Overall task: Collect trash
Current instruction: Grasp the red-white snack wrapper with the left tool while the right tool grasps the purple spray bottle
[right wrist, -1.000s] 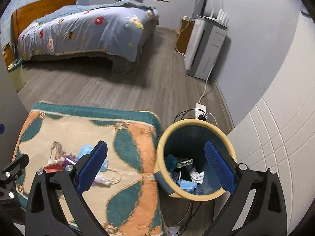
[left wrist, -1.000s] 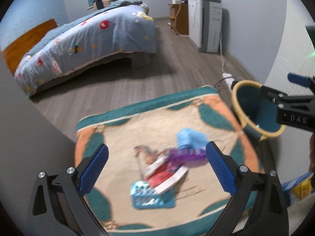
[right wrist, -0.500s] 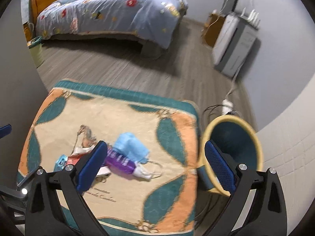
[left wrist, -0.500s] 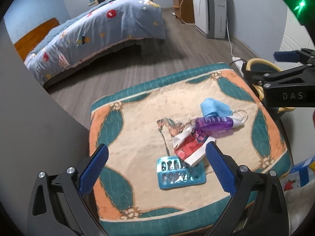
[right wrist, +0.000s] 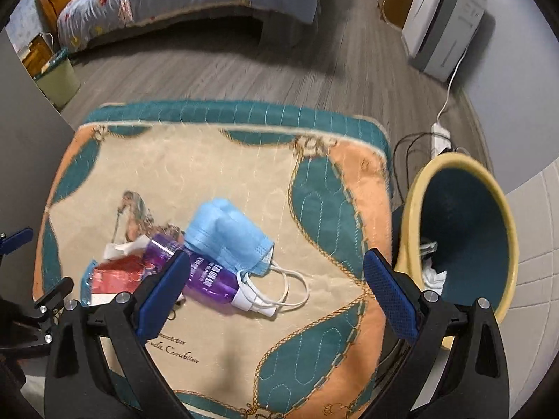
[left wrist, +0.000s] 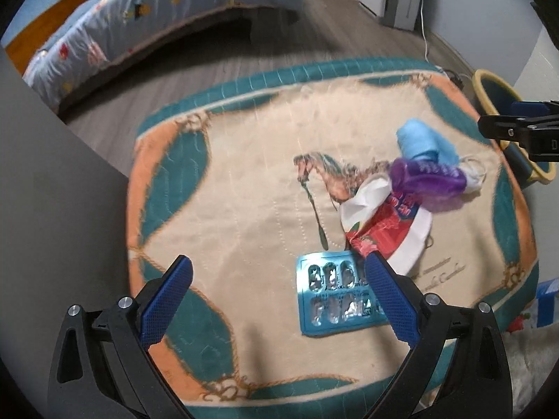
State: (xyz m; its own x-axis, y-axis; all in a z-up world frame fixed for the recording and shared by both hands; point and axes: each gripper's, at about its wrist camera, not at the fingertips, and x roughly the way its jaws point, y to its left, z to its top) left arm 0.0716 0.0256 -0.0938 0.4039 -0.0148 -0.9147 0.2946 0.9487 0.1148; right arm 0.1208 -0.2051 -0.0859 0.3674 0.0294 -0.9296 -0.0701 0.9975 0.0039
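Quilted mat (left wrist: 223, 209): left half and near strip bare, open to approach. Right half occupied by a close cluster: blister pack (left wrist: 335, 296) nearest, red-and-white wrapper (left wrist: 387, 223) touching its far edge, purple bottle (left wrist: 426, 178) and blue face mask (left wrist: 419, 143) beyond, overlapping. Mask loops (right wrist: 293, 286) trail toward the right edge. Waste bin (right wrist: 464, 230): just beside the mat's right edge, mouth open, some rubbish inside. Power strip and cables (right wrist: 436, 139) lie on the floor behind it. Wall close on the left.

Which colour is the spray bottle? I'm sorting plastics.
Purple spray bottle, white nozzle; clearest in right wrist view.
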